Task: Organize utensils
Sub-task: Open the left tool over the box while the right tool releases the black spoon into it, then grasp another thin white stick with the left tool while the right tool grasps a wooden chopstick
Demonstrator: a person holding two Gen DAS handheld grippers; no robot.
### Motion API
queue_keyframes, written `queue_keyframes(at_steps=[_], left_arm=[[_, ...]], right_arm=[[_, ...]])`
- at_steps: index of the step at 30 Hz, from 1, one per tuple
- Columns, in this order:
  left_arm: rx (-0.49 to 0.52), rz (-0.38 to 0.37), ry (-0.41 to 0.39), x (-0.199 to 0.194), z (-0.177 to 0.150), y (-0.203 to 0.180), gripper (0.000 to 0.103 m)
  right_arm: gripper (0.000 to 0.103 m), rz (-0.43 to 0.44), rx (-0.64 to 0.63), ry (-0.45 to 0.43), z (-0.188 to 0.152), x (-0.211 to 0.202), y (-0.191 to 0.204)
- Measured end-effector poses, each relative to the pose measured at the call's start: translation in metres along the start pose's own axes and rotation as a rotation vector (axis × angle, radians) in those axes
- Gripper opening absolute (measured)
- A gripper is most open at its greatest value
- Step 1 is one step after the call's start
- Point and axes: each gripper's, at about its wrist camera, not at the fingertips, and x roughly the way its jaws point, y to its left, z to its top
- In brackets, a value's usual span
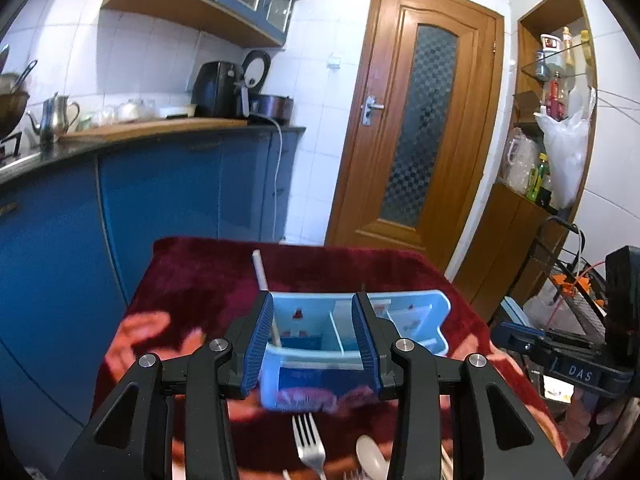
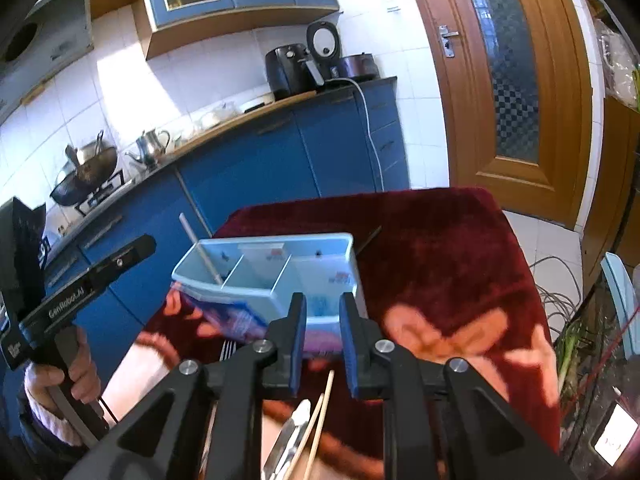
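Observation:
A light blue divided utensil caddy (image 1: 400, 320) stands on the dark red cloth, and a white stick (image 1: 262, 276) leans in its left compartment. My left gripper (image 1: 314, 300) hovers before the caddy, open, with nothing between its pads. In the right wrist view the caddy (image 2: 272, 264) lies just ahead of my right gripper (image 2: 323, 302), whose jaws stand a narrow gap apart around nothing. A fork (image 1: 308, 440) and a pale spoon (image 1: 370, 456) lie on the cloth near me. Wooden chopsticks (image 2: 322, 412) and a white-handled utensil (image 2: 300, 416) lie under the right gripper.
The red floral cloth (image 2: 440, 248) covers a small table. Blue cabinets (image 2: 248, 168) with a worktop of kitchenware run behind and to the left. A wooden door (image 1: 420, 120) stands beyond the table. Loose cables (image 2: 560, 292) lie on the floor at the right. A hand (image 2: 76, 364) holds the left gripper's handle.

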Motion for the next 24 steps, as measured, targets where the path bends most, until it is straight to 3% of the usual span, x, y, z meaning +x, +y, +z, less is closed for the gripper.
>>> queue_keyframes(at_steps=[14, 19, 24], left_arm=[[-0.004, 0.03, 0.122, -0.031, -0.037, 0.011, 0.042], [0.0, 0.015, 0.205, -0.031, -0.062, 0.012, 0.042], [-0.017, 0.002, 0.293, -0.022, -0.082, 0.012, 0.042]], right_arm=[[0.022, -0.051, -0.014, 0.153, -0.052, -0.007, 0.014], [0.023, -0.03, 0.003, 0.257, -0.08, -0.001, 0.015], [0.023, -0.02, 0.016, 0.29, -0.098, -0.002, 0.018]])
